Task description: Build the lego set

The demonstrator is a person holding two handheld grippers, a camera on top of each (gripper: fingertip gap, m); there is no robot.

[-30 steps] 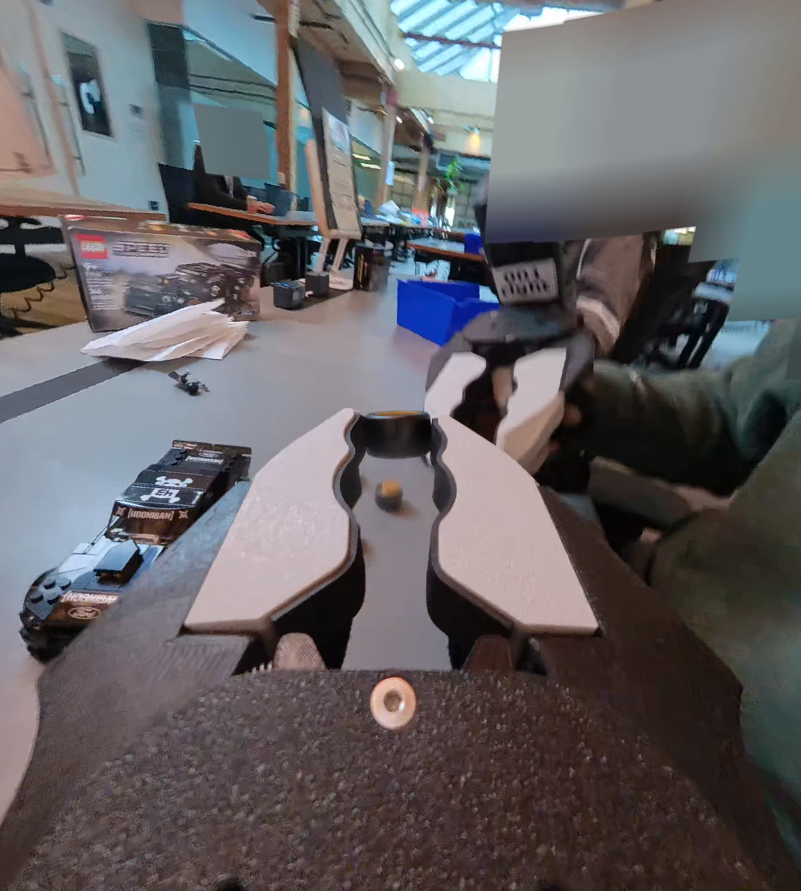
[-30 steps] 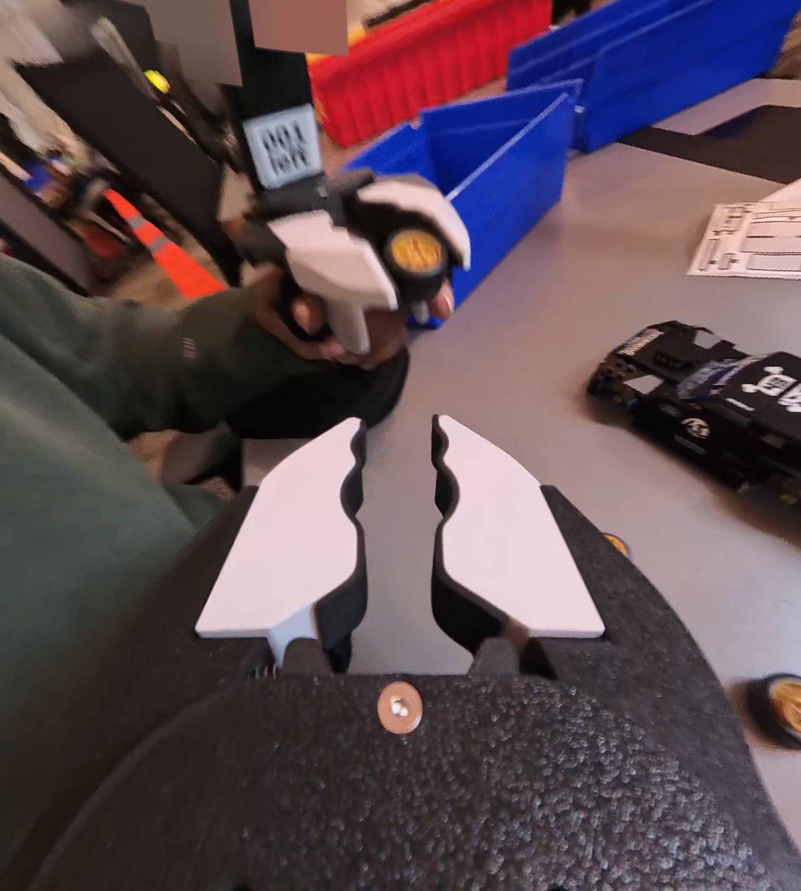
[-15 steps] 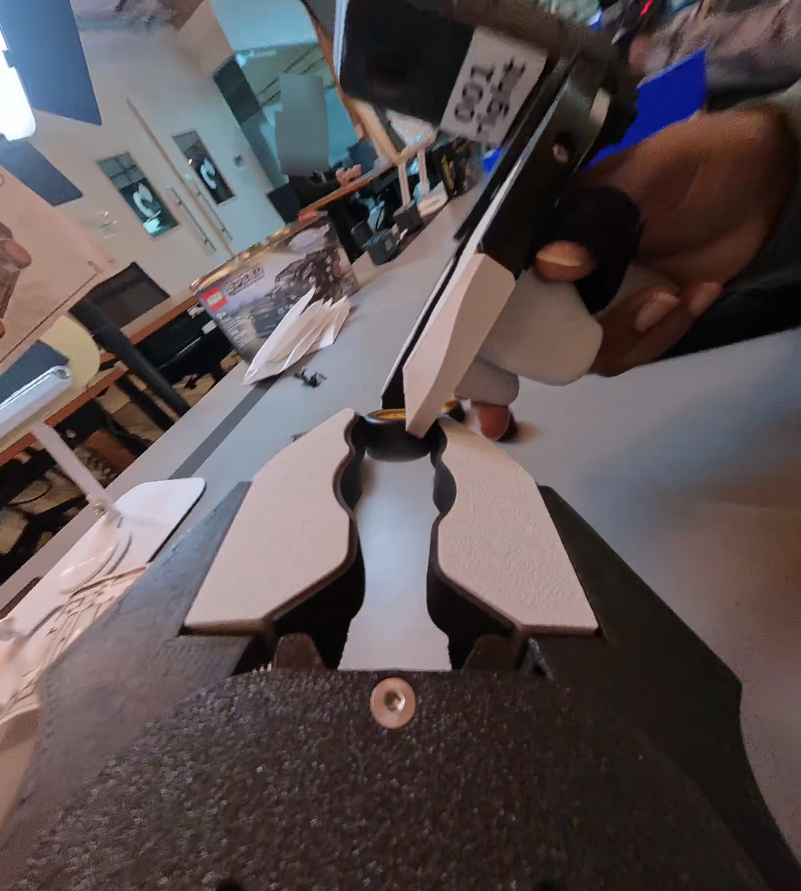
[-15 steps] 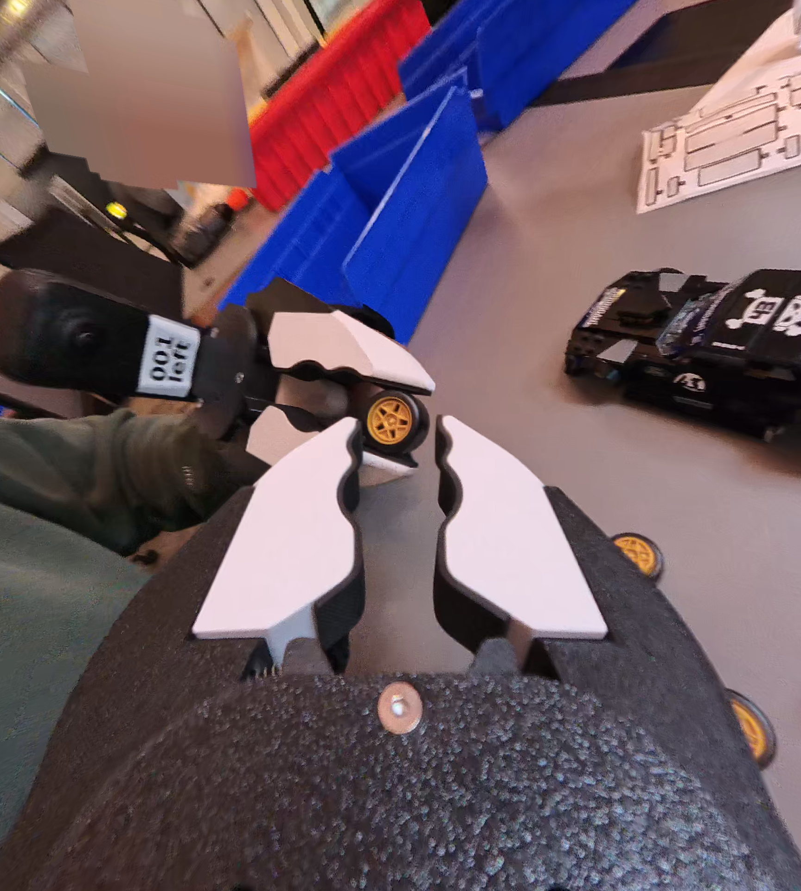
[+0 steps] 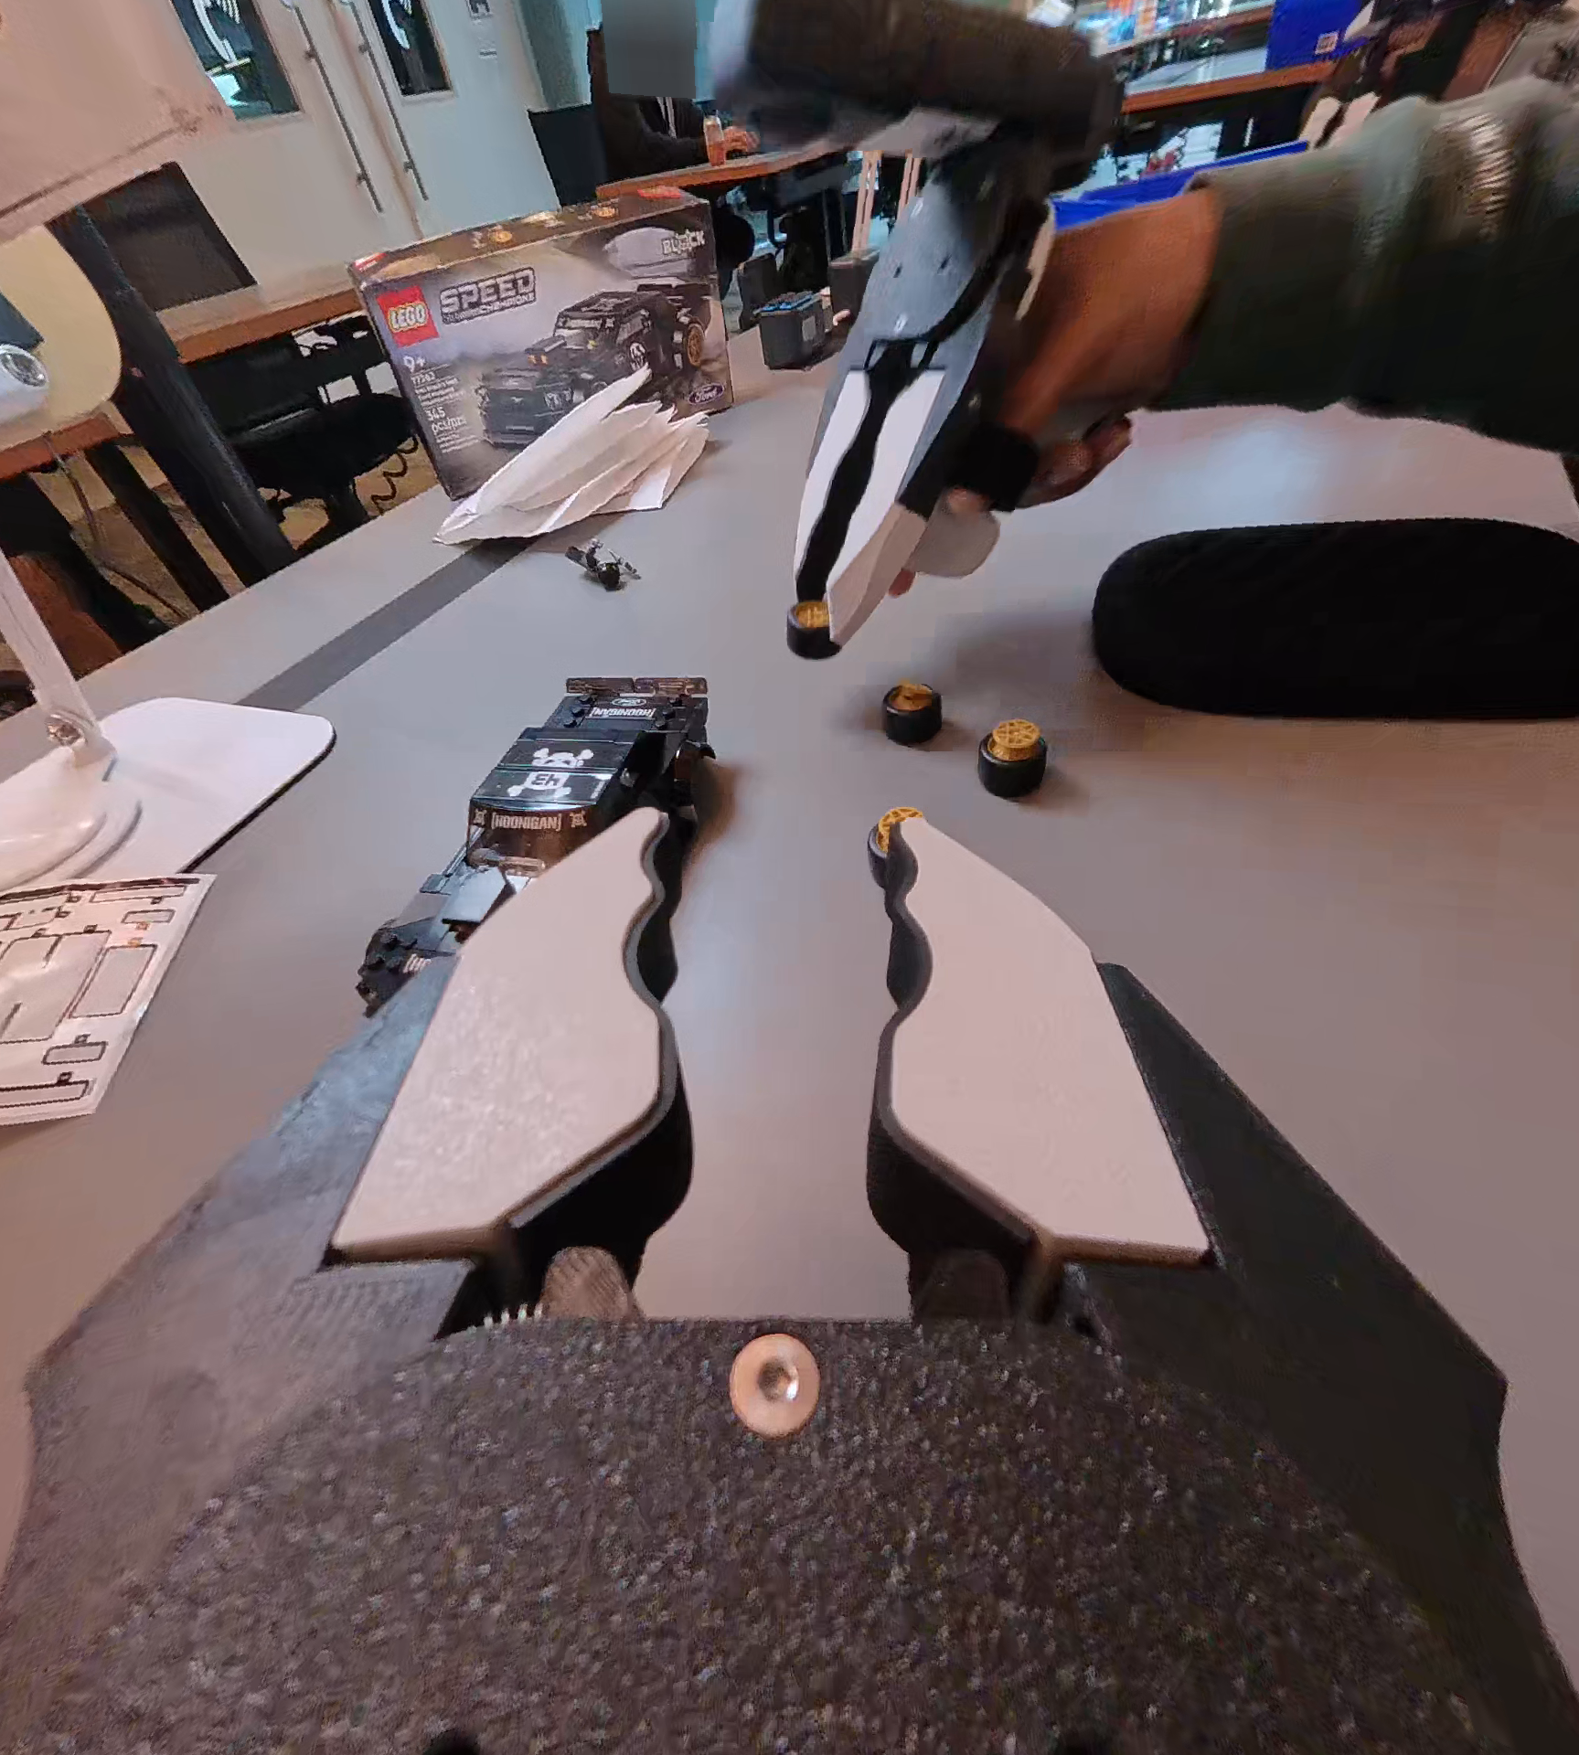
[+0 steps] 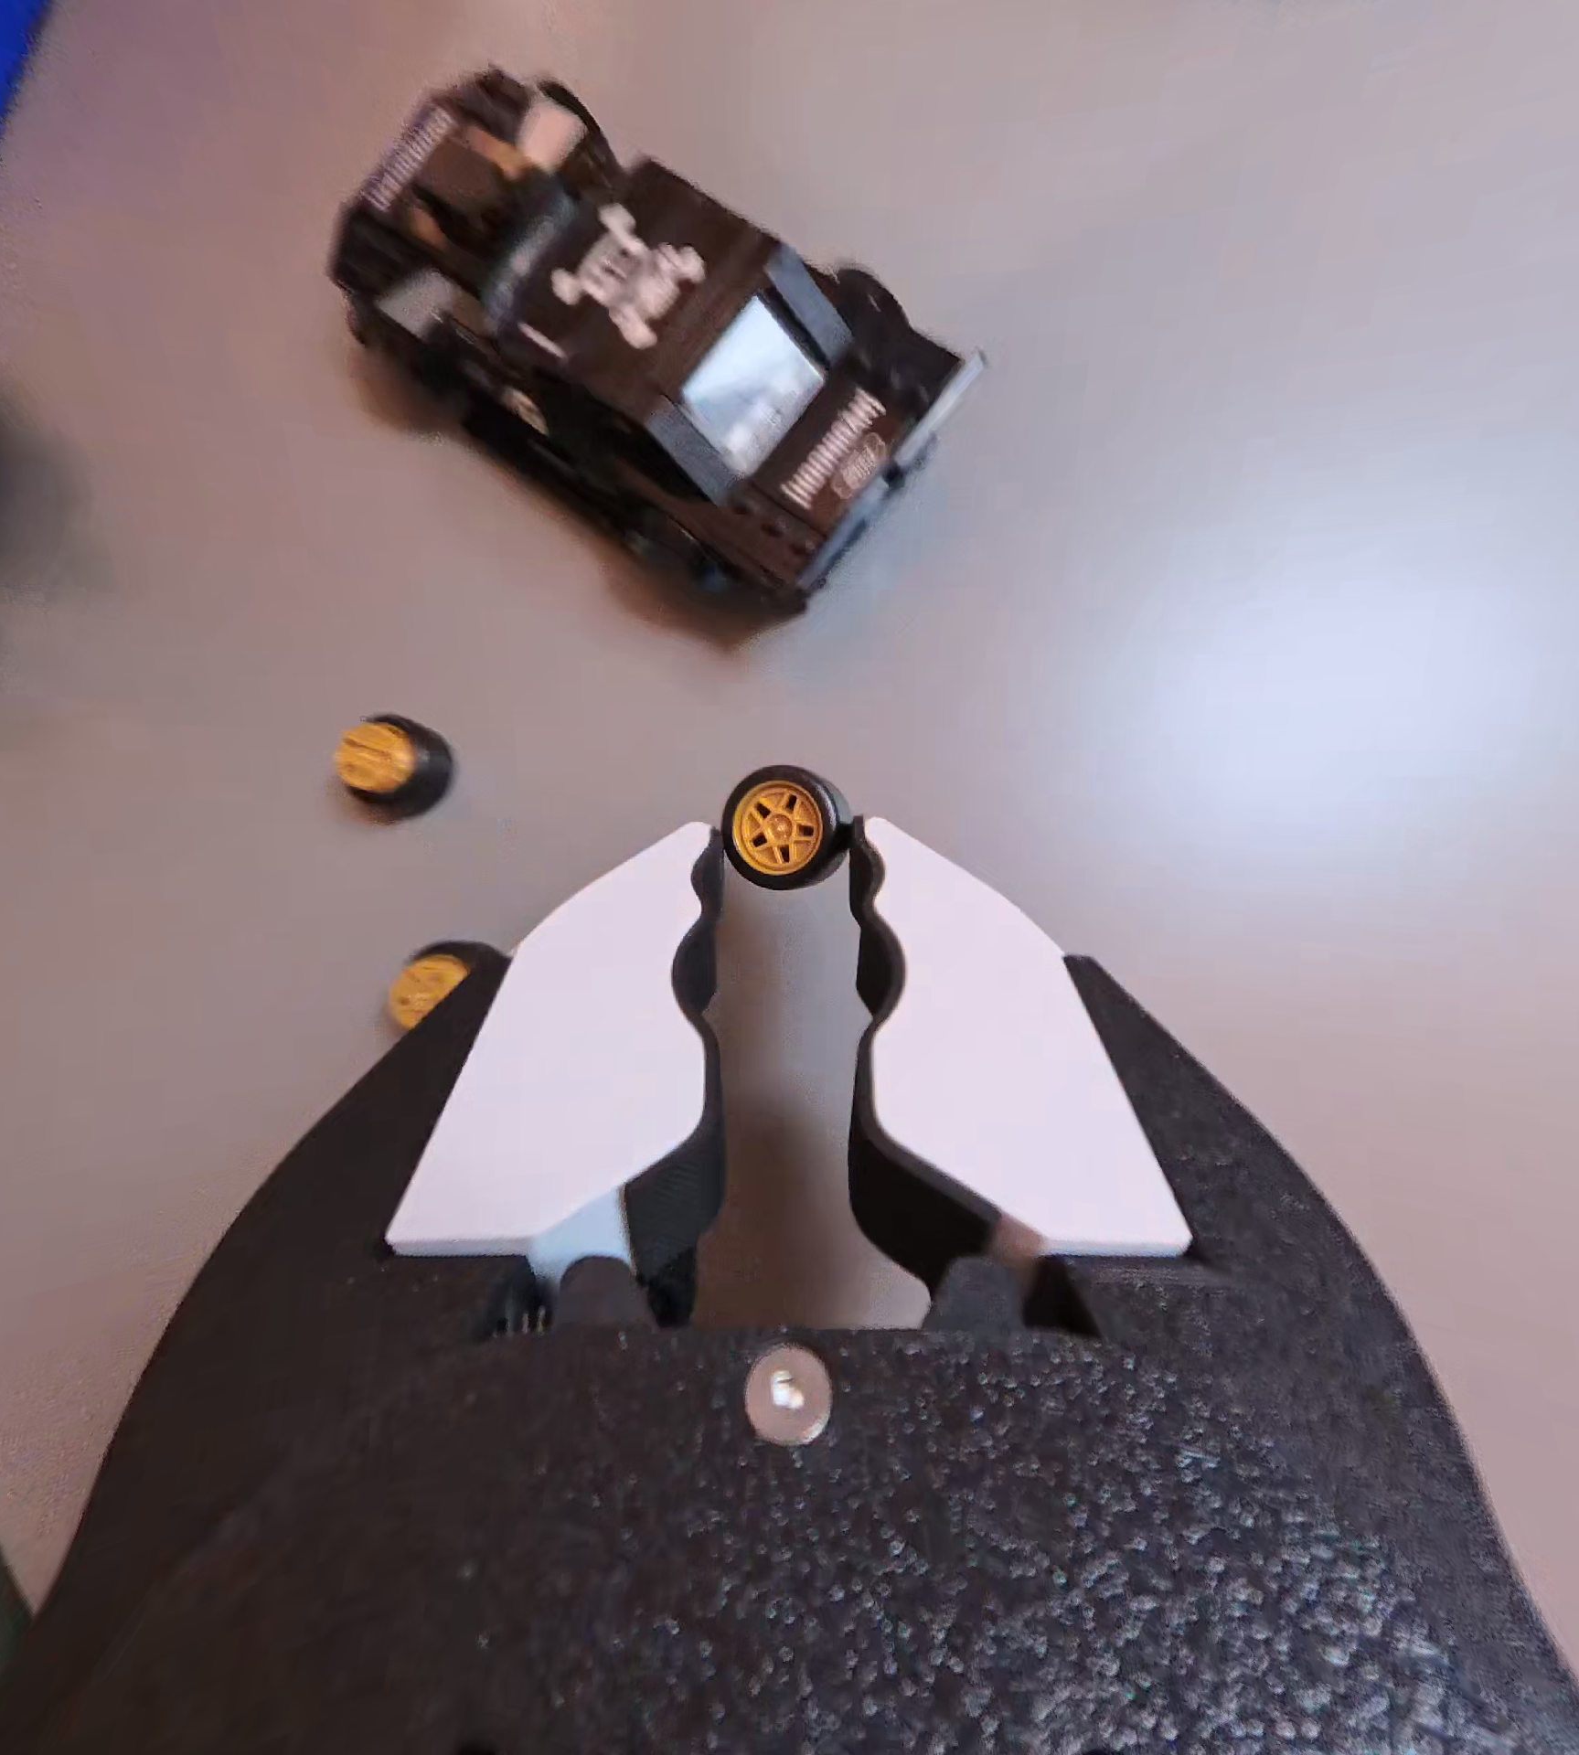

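Right gripper pinching a gold-hubbed wheel at the fingertips, likely for fitting onto the black car. Left gripper spread wide, empty, above the worktop.

table: smooth matt grey | car: glossy black plastic | sticker sheet: glossy paper

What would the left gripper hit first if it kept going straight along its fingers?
Mostly bare table; the left gripper is open. The loose wheel by one fingertip looks nearest, then the wheel beyond, though depth is unclear.
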